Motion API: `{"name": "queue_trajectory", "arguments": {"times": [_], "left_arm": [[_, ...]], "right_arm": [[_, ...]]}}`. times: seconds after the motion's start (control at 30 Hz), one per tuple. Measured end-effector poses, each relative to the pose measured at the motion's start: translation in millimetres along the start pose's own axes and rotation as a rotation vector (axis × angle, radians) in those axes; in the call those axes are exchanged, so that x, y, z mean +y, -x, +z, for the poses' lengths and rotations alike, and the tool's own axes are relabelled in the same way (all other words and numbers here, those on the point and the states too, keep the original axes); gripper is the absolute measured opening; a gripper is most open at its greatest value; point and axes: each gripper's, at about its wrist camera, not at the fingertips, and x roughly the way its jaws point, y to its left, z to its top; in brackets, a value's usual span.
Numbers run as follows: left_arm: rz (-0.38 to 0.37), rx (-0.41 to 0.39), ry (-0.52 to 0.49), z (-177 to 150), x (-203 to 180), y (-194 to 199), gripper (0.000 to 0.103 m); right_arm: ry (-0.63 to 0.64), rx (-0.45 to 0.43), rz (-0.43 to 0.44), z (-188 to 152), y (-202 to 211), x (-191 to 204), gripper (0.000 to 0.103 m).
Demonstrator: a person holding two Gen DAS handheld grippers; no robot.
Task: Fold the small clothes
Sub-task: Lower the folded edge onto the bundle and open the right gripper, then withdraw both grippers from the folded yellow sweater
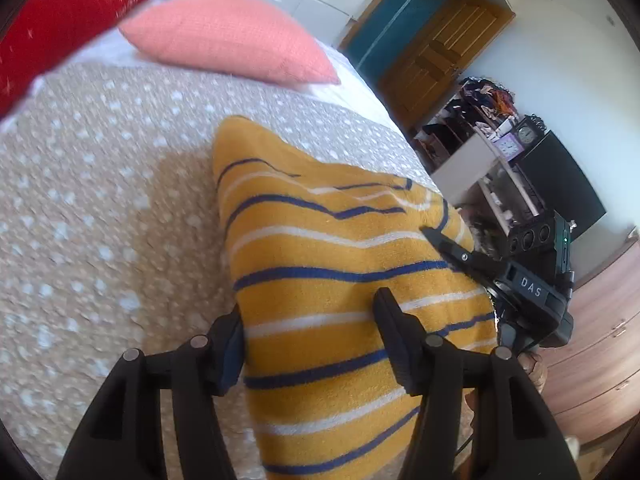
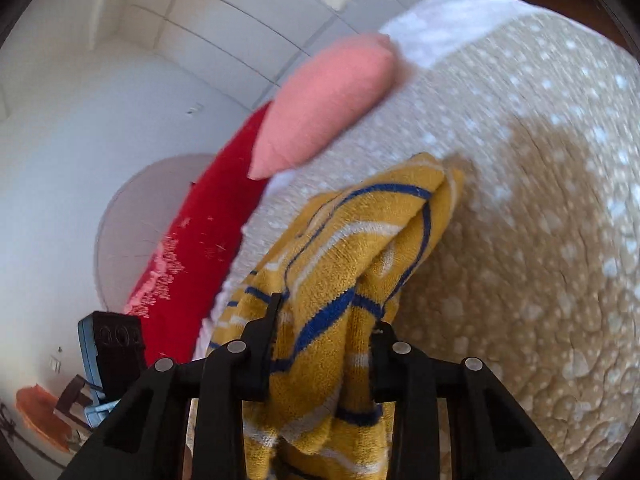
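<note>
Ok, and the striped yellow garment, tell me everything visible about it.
The striped yellow garment looks like soft, fuzzy knit, mustard yellow with navy and white stripes. It lies partly on the speckled beige bedspread, bunched and lifted at one side. The right hand-held gripper has a gathered fold between its fingers. The left hand-held gripper straddles its near edge, fingers spread apart. What kind of garment it is cannot be told.

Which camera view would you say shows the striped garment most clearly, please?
The left wrist view: the yellow striped garment spreads broadly across the bedspread. The right wrist view shows only a bunched fold.
</note>
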Motion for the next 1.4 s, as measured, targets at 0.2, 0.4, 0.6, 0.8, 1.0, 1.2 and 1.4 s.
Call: {"name": "queue_trajectory", "arguments": {"times": [0.2, 0.4, 0.6, 0.8, 1.0, 1.2, 1.4], "left_arm": [[0.22, 0.095, 0.001, -48, 15, -38, 0.085], [0.155, -0.006, 0.112, -73, 24, 1, 0.085], [0.201, -0.188, 0.033, -109, -13, 76, 0.088], [0.445, -0.457, -0.075, -148, -45, 154, 0.103], [0.686, -0.662, -0.1, -178, -77, 206, 0.103], [0.625, -0.577, -0.073, -199, -81, 207, 0.103], [0.496, -0.316, -0.005, -211, -59, 153, 0.103]], "right_arm": [[-0.044, 0.029, -0.252, -27, -16, -35, 0.059], [0.141, -0.094, -0.305, -35, 33, 28, 0.058], [0.162, 0.036, -0.121, -63, 13, 56, 0.057], [0.025, 0.042, -0.14, -101, 15, 16, 0.048], [0.218, -0.046, -0.281, -141, 78, 66, 0.061], [0.271, -0.103, -0.356, -203, 117, 86, 0.073], [0.232, -0.074, -0.394, -243, 122, 71, 0.073]]}}
